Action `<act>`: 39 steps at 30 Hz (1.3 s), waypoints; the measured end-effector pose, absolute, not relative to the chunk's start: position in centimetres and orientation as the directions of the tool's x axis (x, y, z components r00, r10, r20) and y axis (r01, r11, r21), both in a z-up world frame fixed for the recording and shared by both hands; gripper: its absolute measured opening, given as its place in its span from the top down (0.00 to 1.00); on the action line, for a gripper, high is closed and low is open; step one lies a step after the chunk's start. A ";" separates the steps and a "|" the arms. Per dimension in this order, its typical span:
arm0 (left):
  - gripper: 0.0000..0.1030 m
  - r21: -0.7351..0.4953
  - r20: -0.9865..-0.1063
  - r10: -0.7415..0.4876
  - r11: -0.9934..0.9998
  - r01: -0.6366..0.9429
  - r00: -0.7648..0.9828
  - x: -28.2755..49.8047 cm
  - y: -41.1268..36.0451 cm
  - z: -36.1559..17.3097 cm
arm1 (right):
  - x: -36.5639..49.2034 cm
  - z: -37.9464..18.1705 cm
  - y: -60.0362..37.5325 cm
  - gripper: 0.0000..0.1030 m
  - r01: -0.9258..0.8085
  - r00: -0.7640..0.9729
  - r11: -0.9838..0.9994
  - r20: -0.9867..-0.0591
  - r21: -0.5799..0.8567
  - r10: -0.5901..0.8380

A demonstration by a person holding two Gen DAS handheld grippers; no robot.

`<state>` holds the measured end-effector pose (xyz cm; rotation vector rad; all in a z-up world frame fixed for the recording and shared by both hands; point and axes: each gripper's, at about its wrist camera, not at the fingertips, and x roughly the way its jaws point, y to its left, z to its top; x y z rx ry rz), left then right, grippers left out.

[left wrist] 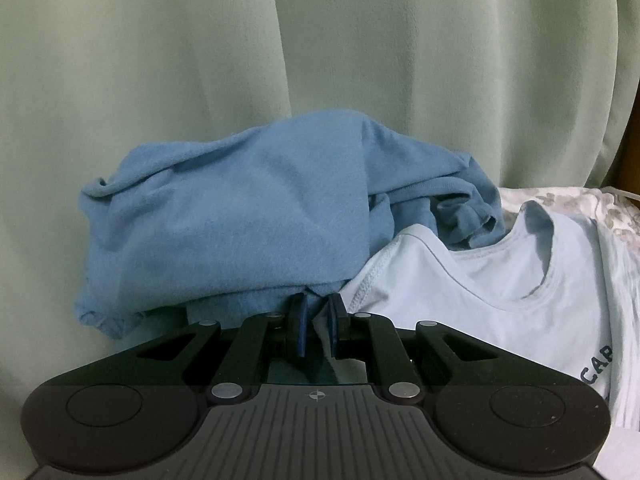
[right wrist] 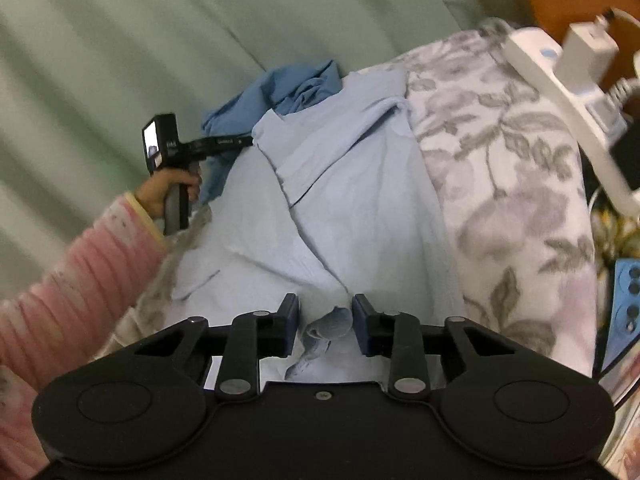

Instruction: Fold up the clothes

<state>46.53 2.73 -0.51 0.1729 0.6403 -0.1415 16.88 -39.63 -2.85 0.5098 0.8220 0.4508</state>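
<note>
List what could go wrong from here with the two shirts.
1. The left gripper is shut on the darker blue shirt, which lies bunched against the pale blue shirt; pulling may drag both.
2. The right gripper has only a small bunch of pale fabric between jaws that look not fully closed; it could slip out.
3. The power strip sits near the floral blanket; swinging cloth might snag it.

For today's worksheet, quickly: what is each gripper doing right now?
Left gripper: shut on the darker blue garment.
Right gripper: open, a bunched fold of the light blue T-shirt between its fingers.
</note>
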 end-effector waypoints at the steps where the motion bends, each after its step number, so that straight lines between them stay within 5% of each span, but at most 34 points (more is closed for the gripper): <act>1: 0.91 0.116 -0.604 -0.077 0.976 0.184 0.793 46.5 2.7 -0.5 | 16.8 -3.0 -39.9 0.68 -0.169 0.600 0.783 -0.568 0.599 0.564; 4: 0.91 0.123 -0.603 -0.074 0.975 0.184 0.794 46.5 2.5 -0.6 | 16.8 -3.3 -40.2 0.69 -0.143 0.598 0.768 -0.564 0.624 0.569; 8: 0.91 0.139 -0.602 -0.067 0.973 0.186 0.796 46.4 2.2 -0.7 | 17.2 -3.4 -39.8 0.93 -0.135 0.595 0.777 -0.577 0.615 0.559; 19: 0.90 0.157 -0.591 -0.056 0.971 0.183 0.805 46.5 1.9 -1.5 | 15.3 -1.8 -39.6 0.95 -0.149 0.640 0.878 -0.632 0.455 0.436; 22: 0.90 0.158 -0.589 -0.055 0.971 0.181 0.806 46.3 1.8 -1.3 | 15.3 -2.2 -39.2 0.93 -0.162 0.633 0.880 -0.637 0.446 0.440; 29: 0.90 0.122 -0.572 -0.086 0.975 0.188 0.816 44.2 2.8 0.2 | 15.0 -1.2 -38.9 0.69 -0.202 0.646 0.886 -0.624 0.417 0.440; 32: 0.88 0.081 -0.552 -0.123 0.977 0.199 0.824 42.6 3.5 1.2 | 14.9 -0.3 -39.3 0.66 -0.203 0.679 0.892 -0.598 0.404 0.426; 34: 0.77 0.066 -0.542 -0.144 0.975 0.212 0.828 41.5 4.0 1.7 | 15.3 0.1 -39.4 0.65 -0.200 0.693 0.899 -0.592 0.390 0.411; 39: 0.76 0.073 -0.559 -0.167 0.966 0.249 0.812 38.9 4.2 1.7 | 17.6 -0.8 -38.5 0.65 -0.212 0.675 0.901 -0.610 0.378 0.414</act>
